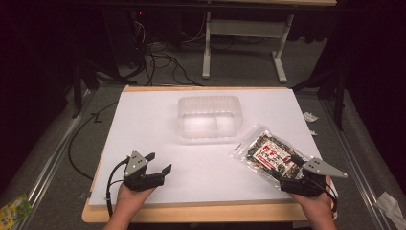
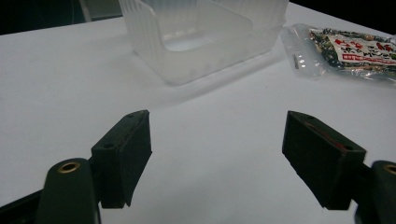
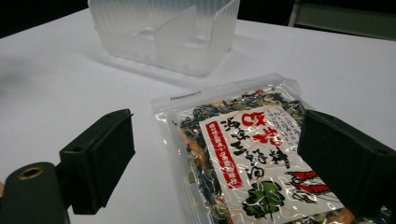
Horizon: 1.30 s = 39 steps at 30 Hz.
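Packet: a clear plastic snack packet (image 1: 269, 154) lies flat on the white board (image 1: 158, 129), at its near right, with dark green and orange pieces showing through and a white label with red and black print.
Packet, hidden: in the right gripper view the packet (image 3: 243, 154) runs off the bottom edge, and the right-hand jaw covers its far side; in the high view its near end lies under the right gripper.
Right gripper: the right gripper (image 1: 293, 178) is held low over the near end of the packet, jaws spread wide, one on each side of it; neither pad presses on it as far as the views show.
Left gripper: the left gripper (image 1: 158, 165) hovers at the near left of the board, well apart from the packet, jaws wide apart with only bare board between them.
Container: a translucent, ribbed plastic tub (image 1: 209, 116) with rounded corners stands at the board's middle, behind the packet; a low wall splits it into two compartments, and both look empty.
Hard to make out: the label's print is too small to read.
Surroundings: the white board rests on a wooden tabletop (image 1: 191, 212).
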### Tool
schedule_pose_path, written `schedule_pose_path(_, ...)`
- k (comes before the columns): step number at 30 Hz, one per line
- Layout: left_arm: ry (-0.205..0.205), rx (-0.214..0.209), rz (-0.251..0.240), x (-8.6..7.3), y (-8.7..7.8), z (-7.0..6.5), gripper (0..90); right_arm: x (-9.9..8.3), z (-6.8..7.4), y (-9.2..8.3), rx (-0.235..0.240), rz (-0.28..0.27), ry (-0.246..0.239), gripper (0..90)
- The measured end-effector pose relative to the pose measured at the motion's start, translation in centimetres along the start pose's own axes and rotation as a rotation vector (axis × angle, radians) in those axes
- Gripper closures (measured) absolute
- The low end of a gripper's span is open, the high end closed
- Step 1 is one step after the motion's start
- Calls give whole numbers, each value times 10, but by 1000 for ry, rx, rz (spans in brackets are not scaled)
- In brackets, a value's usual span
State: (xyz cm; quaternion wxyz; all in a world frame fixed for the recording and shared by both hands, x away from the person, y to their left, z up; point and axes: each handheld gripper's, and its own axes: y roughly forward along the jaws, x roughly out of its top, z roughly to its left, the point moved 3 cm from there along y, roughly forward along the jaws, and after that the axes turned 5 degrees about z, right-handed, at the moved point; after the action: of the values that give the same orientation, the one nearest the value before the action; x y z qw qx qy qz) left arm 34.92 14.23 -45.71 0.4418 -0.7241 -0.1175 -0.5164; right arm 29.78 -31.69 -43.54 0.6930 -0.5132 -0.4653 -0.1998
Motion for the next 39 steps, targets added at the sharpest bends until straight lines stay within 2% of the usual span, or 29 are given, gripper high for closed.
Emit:
schedule_pose_path(7, 2, -16, 6, -1, -2, -1, 243, -2, 2, 3, -6, 19, -1, 130)
schedule_pose_path(10, 0, -30, 14, -2, -2, -2, 249, -4, -3, 1, -14, 13, 8, 154)
schedule_pose_path(12, 9, -36, 14, -1, -2, -3, 257, -6, -13, -1, -32, 20, 21, 169)
schedule_pose_path(18, 6, -37, 27, -2, 5, -2, 270, -18, -58, -4, -92, 44, 105, 238)
schedule_pose_path(22, 8, -30, 24, -2, 5, -2, 288, -27, -87, -10, -127, 49, 178, 285)
schedule_pose_path(28, 7, -25, 25, -3, 3, -1, 290, -36, -107, -22, -171, 47, 237, 321)
schedule_pose_path(32, 7, -26, 23, -3, 2, -2, 290, -42, -119, -31, -205, 46, 262, 398)
schedule_pose_path(36, 10, -27, 25, -3, 3, -1, 291, -50, -132, -34, -231, 61, 301, 465)
schedule_pose_path(39, 13, -27, 30, -3, 5, -1, 291, -55, -138, -33, -230, 75, 321, 488)
